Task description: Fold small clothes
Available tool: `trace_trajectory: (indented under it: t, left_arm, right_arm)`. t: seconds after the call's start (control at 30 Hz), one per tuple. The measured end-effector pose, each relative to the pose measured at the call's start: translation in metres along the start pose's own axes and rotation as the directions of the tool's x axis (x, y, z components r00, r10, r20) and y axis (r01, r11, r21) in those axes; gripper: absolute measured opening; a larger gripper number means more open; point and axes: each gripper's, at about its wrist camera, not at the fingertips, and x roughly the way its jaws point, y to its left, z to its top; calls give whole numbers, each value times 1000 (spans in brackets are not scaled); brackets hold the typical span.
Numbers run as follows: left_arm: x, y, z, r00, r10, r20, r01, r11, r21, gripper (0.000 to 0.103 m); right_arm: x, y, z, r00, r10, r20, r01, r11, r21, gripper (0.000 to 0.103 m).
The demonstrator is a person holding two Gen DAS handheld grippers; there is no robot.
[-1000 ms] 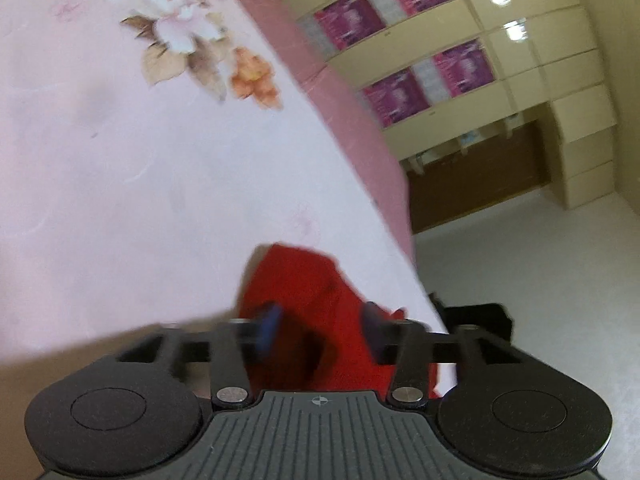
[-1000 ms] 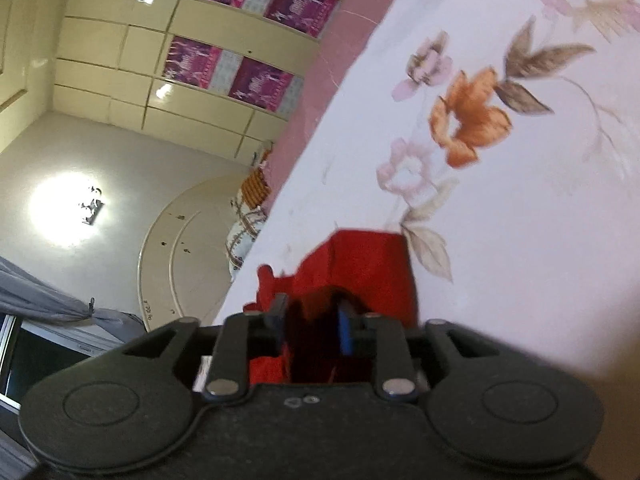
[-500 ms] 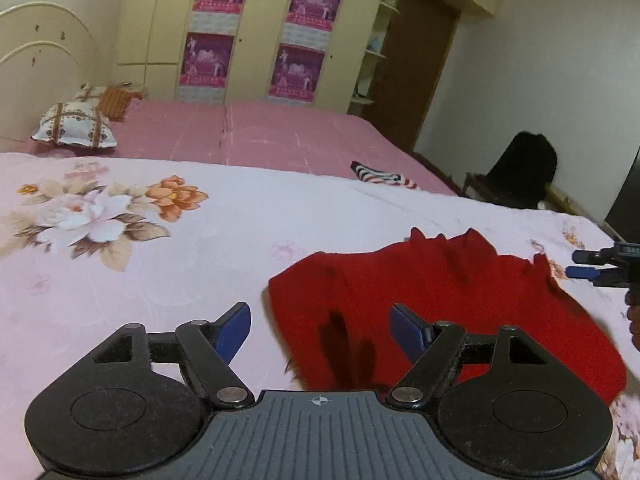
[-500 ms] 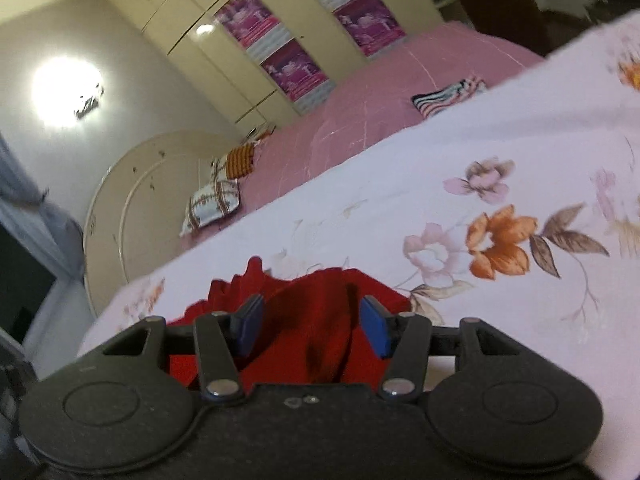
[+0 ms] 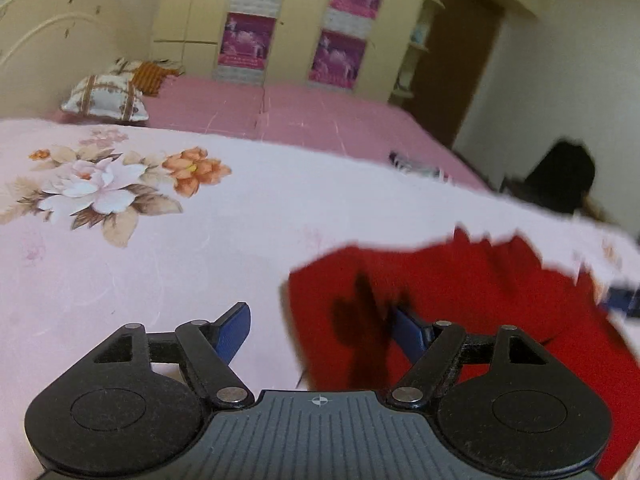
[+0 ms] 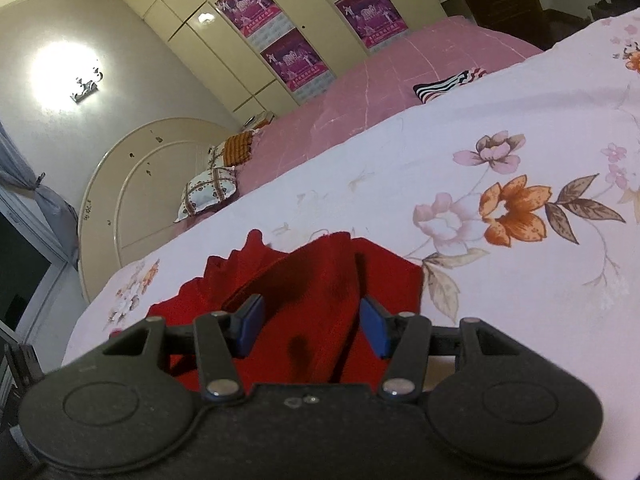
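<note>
A red garment lies folded on the floral bed sheet. My left gripper hovers open over the garment's left edge; its right pad is above the cloth and its left pad above bare sheet. In the right wrist view the red garment shows a raised fold running between the pads of my right gripper. That gripper is open, with its pads clear of the cloth. Blurred at the right edge of the left wrist view is one of the right gripper's fingertips.
Beyond the sheet lies a pink blanket with a patterned pillow by the headboard. A striped piece of clothing rests on the blanket. A wardrobe with purple posters stands behind. A dark chair is beside the bed.
Both grippers rolled upright, opened and rose off the red garment. The cloth that sat in their jaws now lies loose on the sheet.
</note>
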Motion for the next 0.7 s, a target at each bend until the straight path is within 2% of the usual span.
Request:
trace_trajectory:
  t: [0.03, 0.13, 0.3, 0.33, 0.37, 0.4, 0.53, 0.6, 0.63, 0.7]
  left_arm:
    - [1, -1, 3, 1000, -10, 3, 10, 1000, -6, 77]
    - [2, -11, 5, 999, -40, -1, 40, 997, 68, 77]
    - [13, -20, 8, 996, -80, -37, 83, 992, 94, 75]
    - [18, -21, 10, 994, -94, -52, 98, 991, 86, 70]
    - [20, -24, 11, 993, -94, -70, 100, 991, 88, 55]
    - [26, -27, 13, 992, -82, -94, 91, 991, 96, 46]
    - [39, -42, 13, 992, -47, -117, 65, 985, 158, 44]
    - [43, -50, 12, 990, -50, -128, 73, 981, 178, 21]
    - [44, -53, 10, 991, -58, -119, 79, 981, 177, 19]
    - [41, -53, 9, 994, -67, -87, 81, 982, 170, 9]
  right_arm:
    - [2, 0, 1, 1000, -1, 1, 1, 1000, 1, 53]
    - [5, 1, 4, 1000, 5, 8, -5, 1000, -2, 53]
    - [10, 4, 6, 1000, -4, 0, 4, 999, -41, 53]
    - [11, 4, 6, 1000, -11, -3, 11, 999, -48, 53]
    - [12, 3, 7, 1000, -18, -3, 18, 998, -52, 53]
    - [13, 2, 7, 1000, -21, -5, 21, 998, -54, 53]
    - [19, 2, 7, 999, -30, -22, 29, 997, -72, 53]
    - [21, 3, 7, 999, -43, -29, 40, 995, -95, 50]
    - [24, 5, 7, 998, -56, -35, 51, 992, -111, 48]
    - [27, 11, 6, 995, -90, -41, 82, 983, -163, 25]
